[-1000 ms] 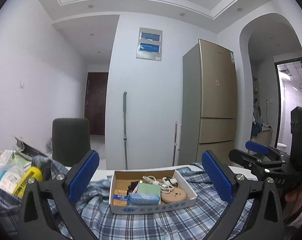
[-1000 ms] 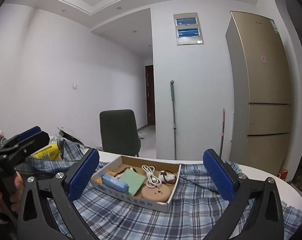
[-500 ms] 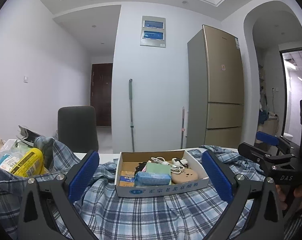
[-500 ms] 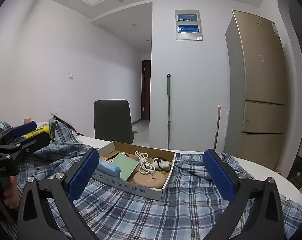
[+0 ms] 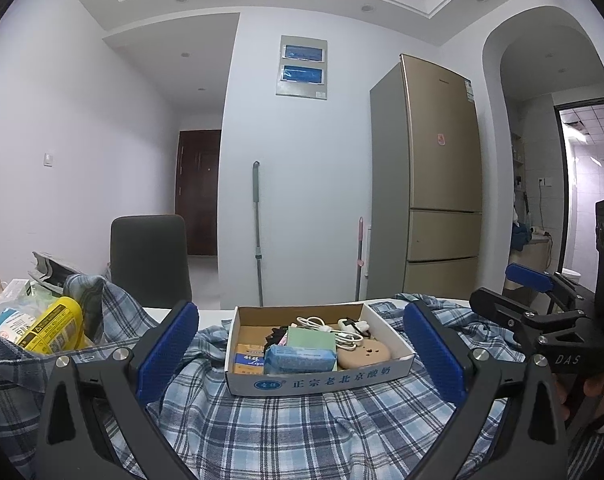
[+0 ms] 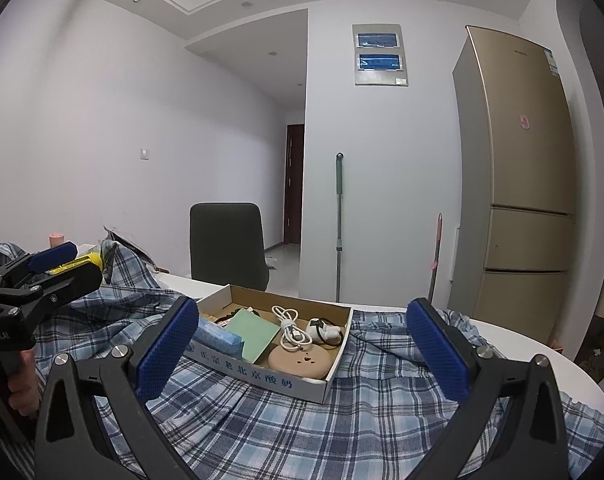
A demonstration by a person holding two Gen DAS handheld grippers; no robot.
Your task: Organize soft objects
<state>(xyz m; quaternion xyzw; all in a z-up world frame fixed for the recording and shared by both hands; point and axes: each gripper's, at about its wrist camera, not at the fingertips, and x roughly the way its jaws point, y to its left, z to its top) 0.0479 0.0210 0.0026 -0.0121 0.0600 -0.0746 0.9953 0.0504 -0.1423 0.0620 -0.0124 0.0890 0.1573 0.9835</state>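
Both grippers, left (image 5: 301, 354) and right (image 6: 302, 350), hover with jaws wide and empty over the shirt (image 5: 302, 420) spread on the desk, where tugging it could tip the box (image 5: 322, 378).

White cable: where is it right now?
The white cable lies coiled in the cardboard box on the plaid cloth, centre of both wrist views. It sits between the green pad and the earbuds, just behind the tan disc.
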